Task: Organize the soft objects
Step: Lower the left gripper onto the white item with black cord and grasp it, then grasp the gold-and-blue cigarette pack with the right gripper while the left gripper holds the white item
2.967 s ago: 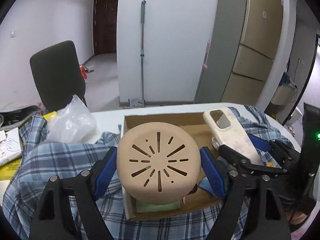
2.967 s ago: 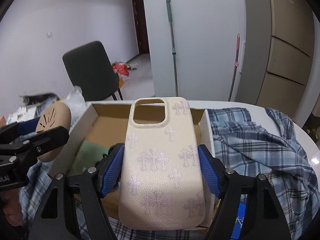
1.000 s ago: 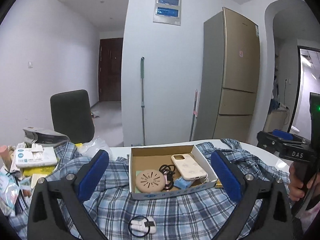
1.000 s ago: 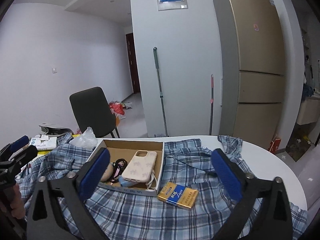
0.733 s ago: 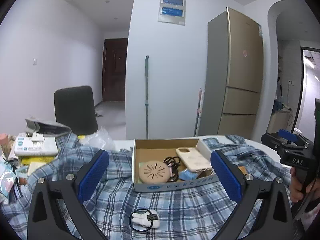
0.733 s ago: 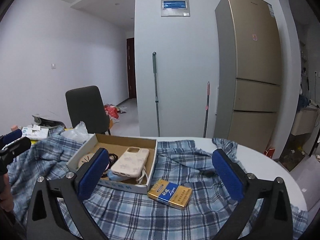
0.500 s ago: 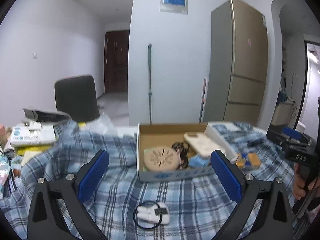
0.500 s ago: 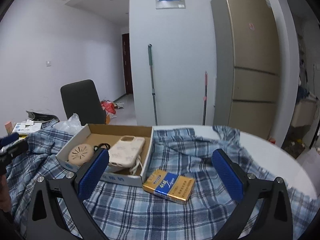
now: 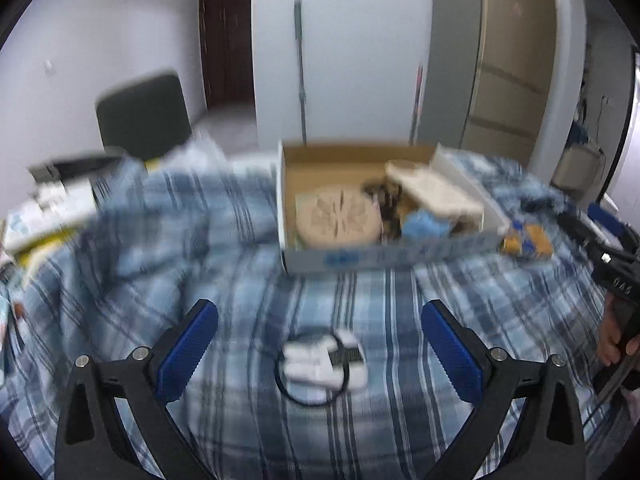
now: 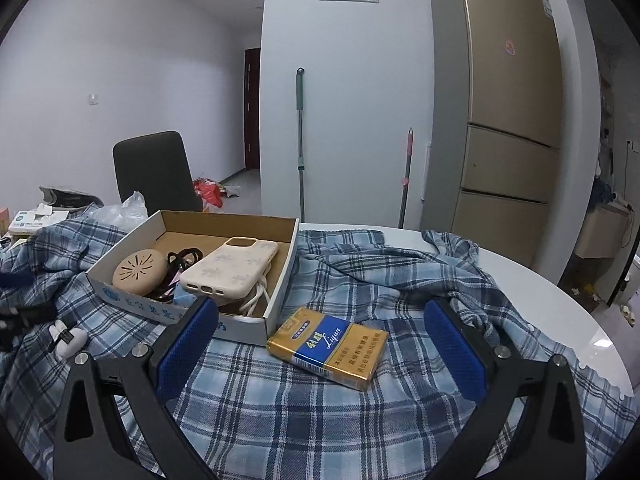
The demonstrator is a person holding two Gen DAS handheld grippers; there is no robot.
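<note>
Both tongs hovering spread, gripping nothing.
Left tongs flanking white charm; right tongs flanking cigarette pack; box lying beyond.

The cloth on the table has a blue and white check pattern. The cardboard box is brown inside and white outside with blue print. In it, the phone case is cream with pale flower shapes, and the round pad is tan with dark slits. The packet near the box is gold and blue.
</note>
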